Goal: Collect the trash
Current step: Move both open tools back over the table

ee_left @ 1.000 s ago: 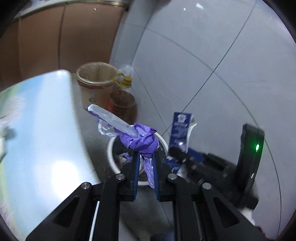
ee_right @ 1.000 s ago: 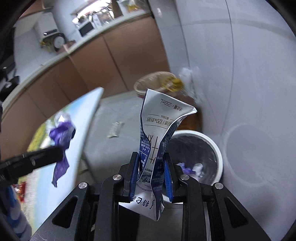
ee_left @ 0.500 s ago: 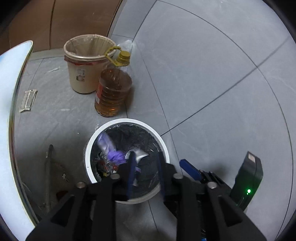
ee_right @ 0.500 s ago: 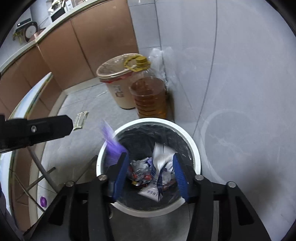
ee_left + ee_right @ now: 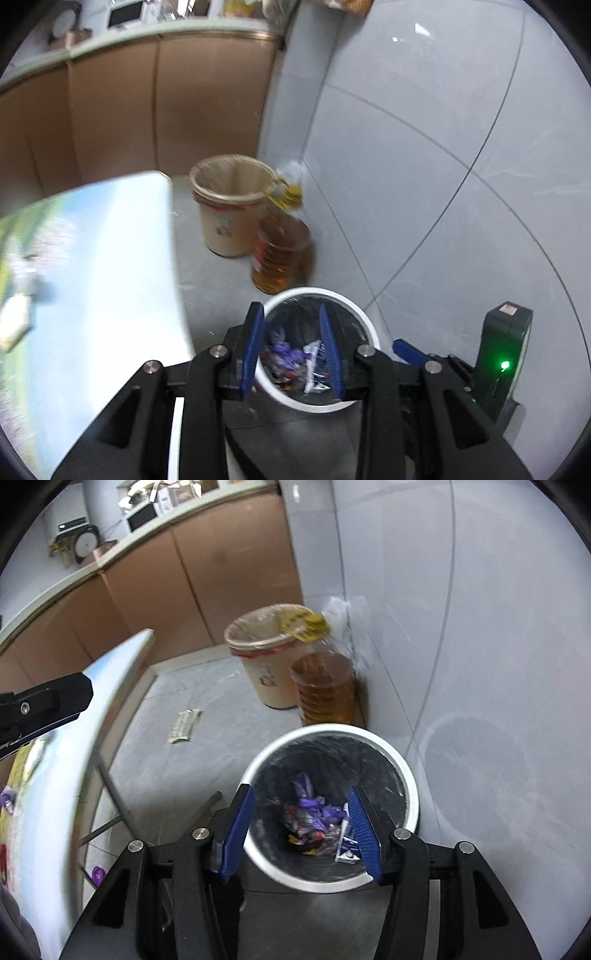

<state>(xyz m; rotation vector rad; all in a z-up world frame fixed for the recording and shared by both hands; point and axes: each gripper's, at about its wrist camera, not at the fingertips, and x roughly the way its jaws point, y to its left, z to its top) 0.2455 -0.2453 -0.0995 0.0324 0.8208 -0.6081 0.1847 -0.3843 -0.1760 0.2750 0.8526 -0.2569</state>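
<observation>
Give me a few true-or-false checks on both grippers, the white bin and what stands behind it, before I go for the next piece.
1. The left gripper is open and holds nothing. True.
2. The right gripper is shut on the milk carton. False: it is open, and the carton lies inside the white bin.
3. Purple wrappers lie in the white bin. True.
4. The oil bottle lies tipped on the floor. False: it stands upright beside the beige bin.
5. The beige bin has a lid on. False: its top is open.

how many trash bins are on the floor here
2. A white bin with a black liner sits directly below both open grippers; a beige bin stands farther back by the cabinets, beside the oil jug.
</observation>
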